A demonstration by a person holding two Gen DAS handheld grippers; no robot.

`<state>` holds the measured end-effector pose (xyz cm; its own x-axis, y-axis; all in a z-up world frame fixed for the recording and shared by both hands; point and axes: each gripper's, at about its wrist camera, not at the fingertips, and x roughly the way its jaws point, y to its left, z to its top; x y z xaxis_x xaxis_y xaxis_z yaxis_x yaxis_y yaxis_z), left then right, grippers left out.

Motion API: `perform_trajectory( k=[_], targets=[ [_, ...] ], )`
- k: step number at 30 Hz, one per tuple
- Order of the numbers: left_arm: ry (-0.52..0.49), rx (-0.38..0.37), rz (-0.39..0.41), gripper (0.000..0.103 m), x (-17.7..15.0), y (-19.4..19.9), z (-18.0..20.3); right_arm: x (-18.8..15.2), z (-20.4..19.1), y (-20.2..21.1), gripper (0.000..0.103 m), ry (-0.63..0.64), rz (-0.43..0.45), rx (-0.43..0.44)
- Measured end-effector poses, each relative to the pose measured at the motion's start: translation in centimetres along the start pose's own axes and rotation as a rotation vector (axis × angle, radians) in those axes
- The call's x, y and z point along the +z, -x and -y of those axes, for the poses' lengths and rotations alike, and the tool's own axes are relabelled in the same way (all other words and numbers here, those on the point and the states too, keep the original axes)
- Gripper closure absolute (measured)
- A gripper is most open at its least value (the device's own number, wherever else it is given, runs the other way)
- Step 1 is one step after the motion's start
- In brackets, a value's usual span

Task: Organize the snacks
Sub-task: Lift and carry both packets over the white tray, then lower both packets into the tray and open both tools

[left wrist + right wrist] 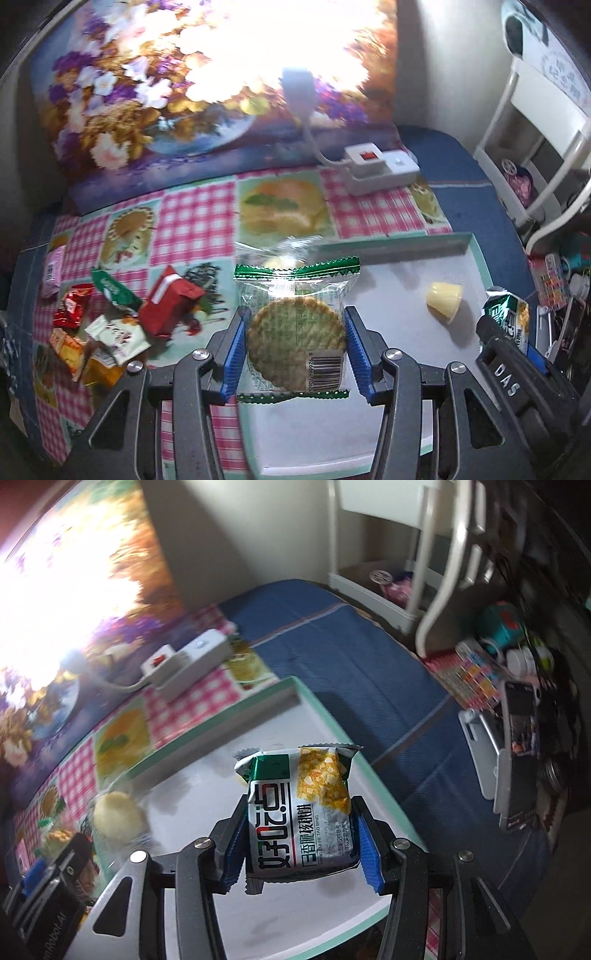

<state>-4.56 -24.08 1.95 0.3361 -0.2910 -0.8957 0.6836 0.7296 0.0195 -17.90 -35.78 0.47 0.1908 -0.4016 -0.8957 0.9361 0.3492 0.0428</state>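
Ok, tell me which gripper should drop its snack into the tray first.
Probably right. The right gripper holds its walnut cake packet well over the tray floor; the left gripper holds its wafer packet at the tray's left edge.

Surface [454,155] is covered in blue cloth. A pink-checked food-print mat [192,218] lies on it, bearing a white power strip [380,166] at the back and a heap of wrapped snacks [110,325] at the left. A green-rimmed white tray [476,251] rests beside the heap, holding one yellow jelly cup [445,301].
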Motion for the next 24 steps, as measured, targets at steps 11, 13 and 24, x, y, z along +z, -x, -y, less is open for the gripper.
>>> perform_trajectory(
  k=[11,13,24],
  targets=[
    [-0.052,0.001,-0.078,0.051,-1.3,-2.6,2.1,-0.6,2.3,-3.1,0.048,-0.040,-0.087,-0.068],
    [-0.050,-0.006,-0.105,0.051,-1.7,-3.3,2.2,-0.8,2.5,-4.0,0.048,-0.049,-0.117,-0.057],
    [-0.073,0.004,-0.141,0.051,-2.6,-4.6,2.7,-1.4,2.5,-5.2,0.048,-0.051,-0.158,-0.030]
  ],
)
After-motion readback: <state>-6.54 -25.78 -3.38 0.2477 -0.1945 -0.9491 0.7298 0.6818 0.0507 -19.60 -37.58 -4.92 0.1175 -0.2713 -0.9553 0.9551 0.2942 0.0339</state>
